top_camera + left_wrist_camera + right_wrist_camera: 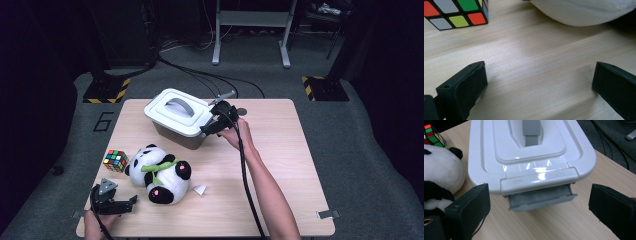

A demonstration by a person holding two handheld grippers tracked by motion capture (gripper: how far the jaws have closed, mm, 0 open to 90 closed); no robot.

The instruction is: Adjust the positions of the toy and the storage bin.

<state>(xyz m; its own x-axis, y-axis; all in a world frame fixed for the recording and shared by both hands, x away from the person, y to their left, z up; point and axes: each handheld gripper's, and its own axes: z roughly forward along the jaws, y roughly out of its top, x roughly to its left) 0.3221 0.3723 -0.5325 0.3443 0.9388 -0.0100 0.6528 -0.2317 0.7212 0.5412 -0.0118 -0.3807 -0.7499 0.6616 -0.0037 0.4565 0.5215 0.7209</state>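
Two jaws of my right gripper (539,205) stand apart at the white lidded box (179,117), table's 12 o'clock. Rigid, slick plastic (probably light); I'd take the grey latch (541,198). Left gripper (536,85) open, idle at 7 o'clock.

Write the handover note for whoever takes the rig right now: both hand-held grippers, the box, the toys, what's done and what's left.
Right hand-held gripper: open, jaws either side of the grey latch at the end of the white-lidded storage box, holding nothing.
Left hand-held gripper: open, low over bare table near the front left corner, empty.
Panda plush lies beside the box; puzzle cube sits left of it.
Done: nothing packed; lid on.
Left, probably: release the latch, take the lid off, put the toys in.
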